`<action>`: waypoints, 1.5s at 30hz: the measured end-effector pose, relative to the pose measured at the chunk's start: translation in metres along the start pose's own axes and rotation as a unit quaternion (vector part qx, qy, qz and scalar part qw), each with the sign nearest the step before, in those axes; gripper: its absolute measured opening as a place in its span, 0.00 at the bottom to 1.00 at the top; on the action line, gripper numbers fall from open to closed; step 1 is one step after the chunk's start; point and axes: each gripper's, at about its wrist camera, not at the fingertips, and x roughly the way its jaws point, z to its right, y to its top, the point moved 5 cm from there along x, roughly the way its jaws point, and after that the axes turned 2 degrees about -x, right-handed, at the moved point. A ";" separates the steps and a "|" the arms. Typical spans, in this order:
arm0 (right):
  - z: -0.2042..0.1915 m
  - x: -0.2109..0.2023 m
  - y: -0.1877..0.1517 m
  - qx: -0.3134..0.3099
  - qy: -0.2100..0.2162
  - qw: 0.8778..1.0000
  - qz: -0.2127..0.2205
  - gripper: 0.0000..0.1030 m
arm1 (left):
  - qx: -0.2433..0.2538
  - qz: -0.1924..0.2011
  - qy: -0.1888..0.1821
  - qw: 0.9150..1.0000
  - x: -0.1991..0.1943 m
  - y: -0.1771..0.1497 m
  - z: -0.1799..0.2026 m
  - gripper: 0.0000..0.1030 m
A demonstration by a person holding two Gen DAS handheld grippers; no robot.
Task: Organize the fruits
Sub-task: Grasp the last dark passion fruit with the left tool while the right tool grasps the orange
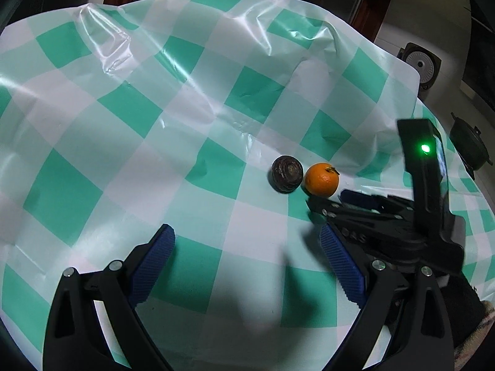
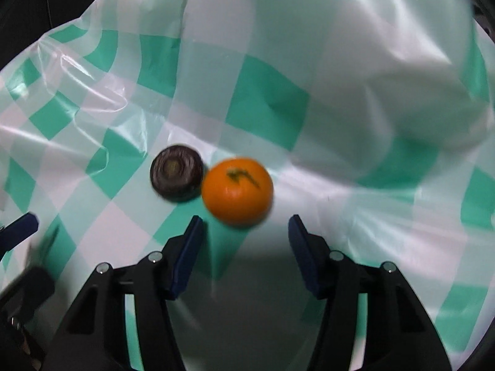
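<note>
An orange mandarin [image 1: 321, 179] and a dark brown wrinkled round fruit [image 1: 287, 173] lie side by side, touching, on the green-and-white checked tablecloth [image 1: 154, 108]. My left gripper [image 1: 247, 241] is open and empty, well short of both. My right gripper [image 2: 246, 227] is open and empty, its fingertips just short of the mandarin [image 2: 237, 190], with the dark fruit [image 2: 176, 172] to the mandarin's left. The right gripper also shows in the left wrist view [image 1: 332, 199], lying low right beside the mandarin.
The cloth is creased and shiny, with raised folds at the far side [image 1: 102, 31]. Beyond the table's right edge stand a round grey appliance [image 1: 419, 66] and a dark pot [image 1: 470, 145]. A blue fingertip of the left gripper shows at the left edge of the right wrist view [image 2: 21, 227].
</note>
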 end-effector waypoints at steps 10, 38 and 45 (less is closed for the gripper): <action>0.003 -0.007 0.003 0.053 0.024 0.998 0.020 0.45 | -0.005 -0.001 -0.008 1.000 0.001 0.001 -0.001 0.89; 0.065 -0.101 -0.085 0.247 0.038 0.957 0.150 0.46 | 0.116 -0.096 0.067 0.986 0.120 0.033 0.072 0.60; 0.064 -0.100 -0.083 0.244 0.043 0.958 0.147 0.46 | 0.129 -0.087 0.048 0.987 0.111 0.035 0.074 0.33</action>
